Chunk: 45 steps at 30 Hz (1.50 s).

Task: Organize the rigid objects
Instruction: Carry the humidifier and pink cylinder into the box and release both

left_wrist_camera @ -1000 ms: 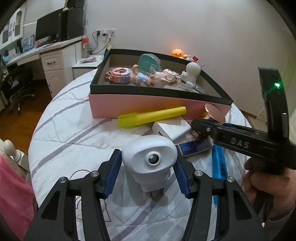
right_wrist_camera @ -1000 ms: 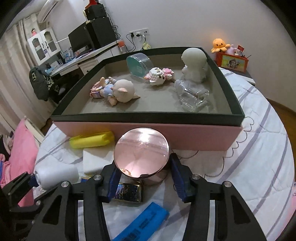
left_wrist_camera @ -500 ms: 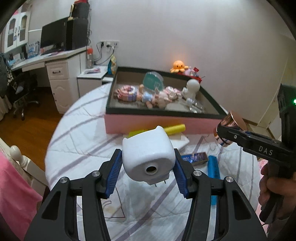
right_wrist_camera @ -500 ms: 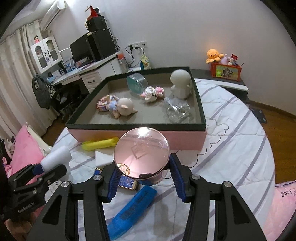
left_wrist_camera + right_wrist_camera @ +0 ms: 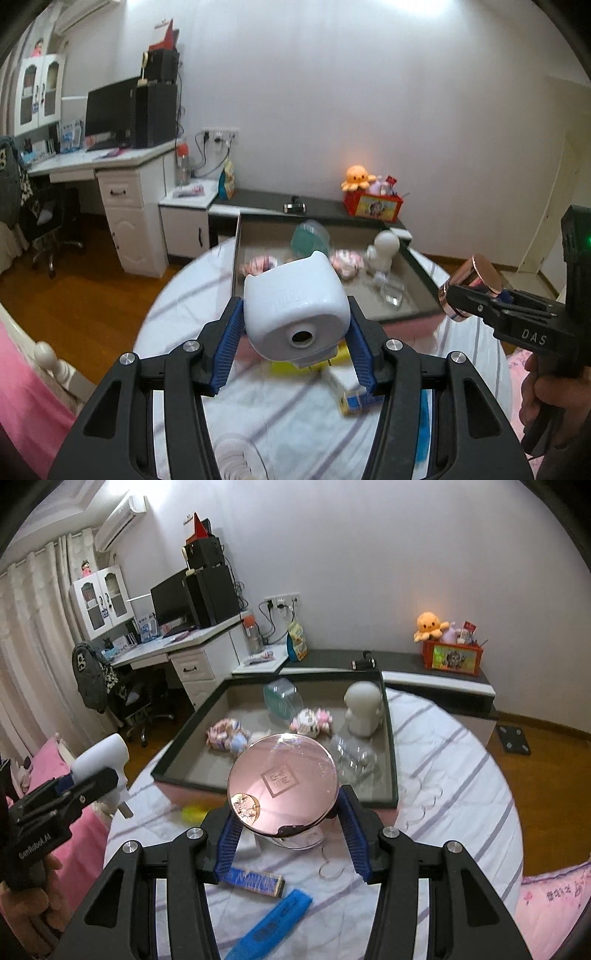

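Note:
My left gripper point(image 5: 295, 347) is shut on a white plug-in adapter point(image 5: 295, 317), held high above the round table; it also shows in the right wrist view point(image 5: 101, 762). My right gripper point(image 5: 284, 830) is shut on a rose-gold round jar point(image 5: 282, 784), also high above the table; the jar shows in the left wrist view point(image 5: 472, 284). The pink box with a dark rim point(image 5: 390, 746) lies ahead of both and holds a white figurine point(image 5: 364, 709), small dolls point(image 5: 227, 738), a teal disc point(image 5: 280, 698) and clear plastic point(image 5: 352, 755).
On the striped tablecloth point(image 5: 443, 775) lie a yellow marker point(image 5: 194, 812), a white block, a dark blue card box point(image 5: 255, 880) and a blue bar point(image 5: 273, 923). A desk with monitor stands far left. A low shelf with an orange plush point(image 5: 430, 626) runs behind the table.
Both grippers have risen well above the table with their objects still held. The box and the loose items now lie farther below.

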### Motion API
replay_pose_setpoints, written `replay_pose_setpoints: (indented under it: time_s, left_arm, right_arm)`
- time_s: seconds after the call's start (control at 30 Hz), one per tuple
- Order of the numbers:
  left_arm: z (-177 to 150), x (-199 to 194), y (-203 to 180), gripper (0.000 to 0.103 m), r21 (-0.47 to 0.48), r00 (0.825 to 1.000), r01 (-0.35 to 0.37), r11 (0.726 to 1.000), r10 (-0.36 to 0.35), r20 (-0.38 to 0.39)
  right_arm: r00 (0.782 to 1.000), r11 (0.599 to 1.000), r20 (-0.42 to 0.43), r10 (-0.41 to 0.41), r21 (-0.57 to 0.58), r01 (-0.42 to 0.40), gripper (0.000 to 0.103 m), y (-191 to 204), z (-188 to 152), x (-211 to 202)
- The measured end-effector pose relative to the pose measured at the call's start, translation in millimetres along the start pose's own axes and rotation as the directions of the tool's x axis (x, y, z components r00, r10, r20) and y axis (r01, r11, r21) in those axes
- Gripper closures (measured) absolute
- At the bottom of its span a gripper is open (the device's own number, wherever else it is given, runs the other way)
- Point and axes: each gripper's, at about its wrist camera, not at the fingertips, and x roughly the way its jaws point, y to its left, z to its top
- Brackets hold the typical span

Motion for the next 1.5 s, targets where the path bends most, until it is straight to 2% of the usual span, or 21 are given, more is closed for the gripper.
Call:
replay_pose_setpoints:
  time_s: [0.23, 0.43, 0.97, 1.07, 1.1, 1.13, 1.17, 1.23, 1.33, 1.43, 1.5]
  left_arm:
    - [28.8, 20.4, 0.1, 0.049, 0.012, 0.999, 0.009, 1.0, -0.009, 0.034]
    - [38.8, 46.9, -3.3, 0.049, 0.015, 1.0, 0.016, 1.0, -0.016, 0.018]
    - [23.1, 123.8, -7.2, 0.048, 0.03, 0.99, -0.003, 1.0, 0.007, -0.139]
    - [21.1, 127.5, -10.1, 0.044, 0.039, 0.988, -0.026, 0.999, 0.032, -0.15]
    - [20.0, 125.9, -10.4, 0.034, 0.041, 0.989, -0.034, 0.999, 0.039, -0.144]
    - [19.7, 123.2, -10.3, 0.022, 0.04, 0.99, -0.04, 0.998, 0.045, -0.133]
    - [19.4, 119.1, -10.0, 0.017, 0.037, 0.992, -0.048, 0.998, 0.052, -0.118]
    - [19.9, 114.6, -7.7, 0.008, 0.037, 0.993, -0.062, 0.997, 0.066, -0.1]
    - [19.7, 107.0, -4.3, 0.004, 0.028, 0.993, -0.072, 0.997, 0.074, -0.087]
    - [18.9, 99.0, -1.1, 0.001, 0.023, 0.994, -0.079, 0.997, 0.081, -0.078]
    - [16.9, 91.3, -0.1, 0.0, 0.022, 0.994, -0.087, 0.996, 0.088, -0.067]
  right_arm:
    - [0.999, 1.0, 0.045, -0.001, -0.023, 0.002, 0.052, -1.3, 31.0, 6.8]
    - [1.0, 1.0, 0.031, 0.003, -0.027, -0.002, 0.052, -1.2, 44.4, 30.0]
    - [0.993, 1.0, -0.121, -0.013, -0.002, 0.013, 0.052, -13.4, 35.4, 106.9]
    - [0.99, 1.0, -0.14, -0.024, 0.0, 0.024, 0.051, -16.0, 32.8, 114.1]
    - [0.99, 1.0, -0.138, -0.028, 0.002, 0.028, 0.05, -16.6, 31.6, 114.6]
    - [0.99, 0.999, -0.135, -0.033, 0.006, 0.034, 0.04, -17.9, 31.0, 114.1]
    - [0.991, 0.999, -0.132, -0.038, 0.01, 0.039, 0.022, -19.9, 31.0, 112.7]
    - [0.991, 0.999, -0.124, -0.048, 0.01, 0.049, 0.018, -20.9, 30.3, 109.8]
    - [0.99, 0.997, -0.123, -0.072, 0.016, 0.075, 0.017, -22.8, 28.6, 105.0]
    - [0.989, 0.994, -0.114, -0.099, 0.03, 0.103, 0.0, -25.4, 24.8, 95.8]
    - [0.989, 0.993, -0.109, -0.104, 0.043, 0.109, 0.0, -26.3, 21.7, 89.6]
